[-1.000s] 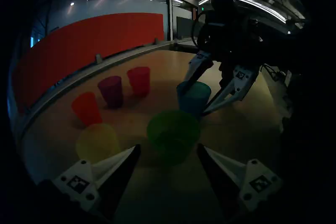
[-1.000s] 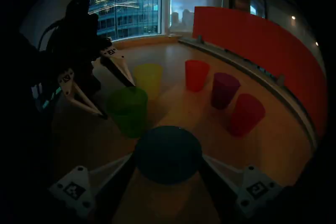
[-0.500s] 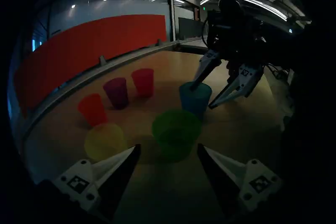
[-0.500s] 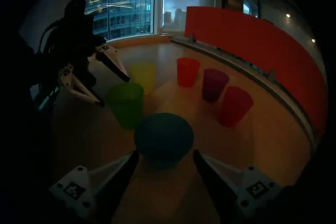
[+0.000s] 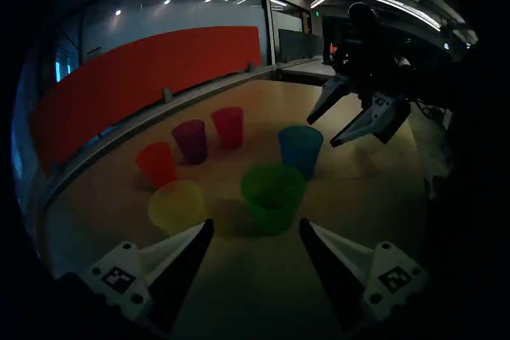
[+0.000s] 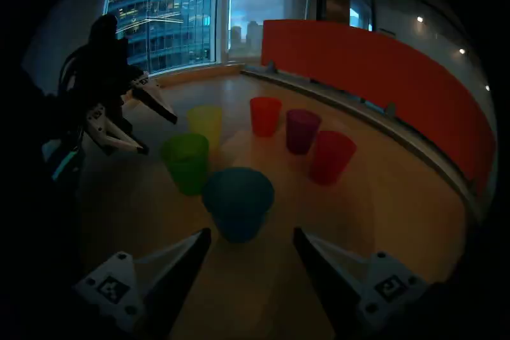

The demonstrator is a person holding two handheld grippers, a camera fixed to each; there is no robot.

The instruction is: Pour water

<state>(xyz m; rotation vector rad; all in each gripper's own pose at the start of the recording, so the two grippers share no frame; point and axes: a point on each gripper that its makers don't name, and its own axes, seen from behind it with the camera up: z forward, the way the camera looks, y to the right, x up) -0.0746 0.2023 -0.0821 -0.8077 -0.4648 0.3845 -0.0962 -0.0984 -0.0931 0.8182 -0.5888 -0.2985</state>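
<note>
Several plastic cups stand upright on the wooden table [image 5: 357, 187]. In the left gripper view the green cup [image 5: 273, 198] is nearest, just beyond my open left gripper [image 5: 255, 238], with the yellow cup [image 5: 176, 206] to its left and the blue cup [image 5: 299, 150] behind. The right gripper [image 5: 330, 129] hangs open past the blue cup, raised off the table. In the right gripper view the blue cup [image 6: 238, 202] sits just ahead of my open right gripper [image 6: 250, 244], clear of both fingers. The green cup [image 6: 185, 162] stands beyond it, and the left gripper [image 6: 153, 131] is open at the far left.
An orange cup [image 5: 156, 163], a purple cup [image 5: 190, 140] and a red cup [image 5: 228, 126] stand in a row nearer the red wall panel [image 5: 140, 72]. A low rail [image 6: 376, 120] runs along that table edge. Large windows [image 6: 166, 14] lie beyond the table. A person's dark figure [image 6: 95, 78] holds the far gripper.
Both grippers have drawn back from the cups. The right gripper, whose fingers stood on either side of the blue cup, now sits clear of it, and the cups look smaller in each view.
</note>
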